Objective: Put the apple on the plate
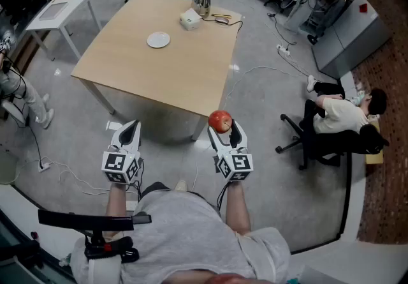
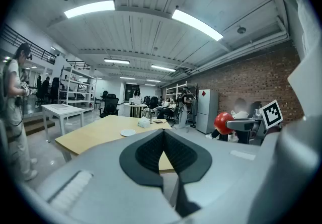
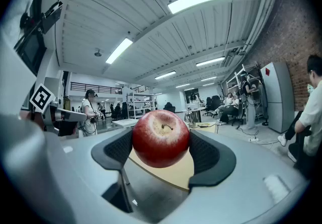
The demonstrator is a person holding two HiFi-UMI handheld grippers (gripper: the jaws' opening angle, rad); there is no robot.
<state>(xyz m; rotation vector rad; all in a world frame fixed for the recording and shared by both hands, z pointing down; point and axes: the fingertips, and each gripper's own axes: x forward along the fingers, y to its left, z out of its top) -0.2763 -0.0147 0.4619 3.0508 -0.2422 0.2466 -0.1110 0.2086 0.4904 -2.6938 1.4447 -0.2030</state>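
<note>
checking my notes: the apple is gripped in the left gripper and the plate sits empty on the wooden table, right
Not quite: the apple is gripped in the right gripper, not the left, as the right gripper view shows. The left gripper is shut on nothing. The plate does sit empty on the wooden table.

Lighting bright and even, from long ceiling strips point(image 2: 90, 8) that burn out white in both my gripper views. Pale glare on the floor point(image 1: 268, 117) at the head view's upper left. Soft shadow under the desk point(image 1: 166, 66). Strong fisheye bending; gripper views have black corners. My jaws, close to the lens, read soft; apple point(image 3: 161, 137) sharp, highlight on top.
</note>
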